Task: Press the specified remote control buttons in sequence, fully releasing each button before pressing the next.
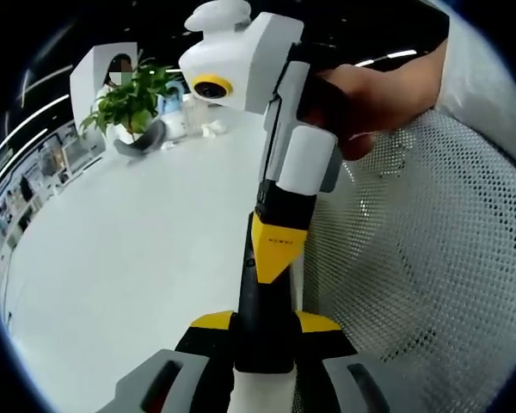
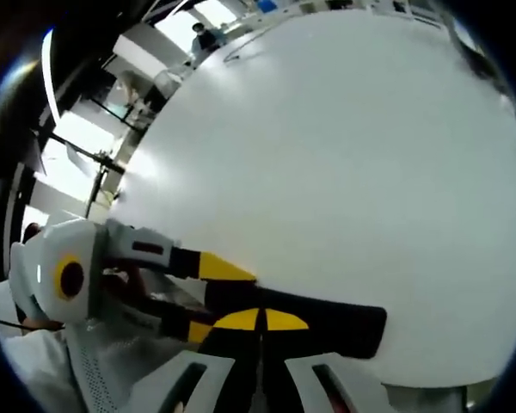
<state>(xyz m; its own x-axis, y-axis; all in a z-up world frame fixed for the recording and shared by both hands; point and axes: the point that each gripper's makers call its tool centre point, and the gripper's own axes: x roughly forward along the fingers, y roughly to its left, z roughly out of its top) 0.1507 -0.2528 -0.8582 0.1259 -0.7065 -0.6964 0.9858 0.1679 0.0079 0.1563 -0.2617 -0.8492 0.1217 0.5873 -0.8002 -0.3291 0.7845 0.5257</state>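
Remote (image 2: 335, 325): black, its long axis running straight out from the left gripper.
Left gripper (image 1: 264, 325): jaws clamped on the remote's near end.
Right gripper (image 2: 260, 320): jaws closed and empty, tips down at the remote's top face.

Open white table (image 1: 138, 249) lies wide ahead; a potted plant (image 1: 131, 101) stands at its far edge, a mesh chair back (image 1: 430, 258) crowds the right.

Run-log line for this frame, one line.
left gripper: shut on remote | right gripper: shut, tip at remote | button: hidden | surface: white table
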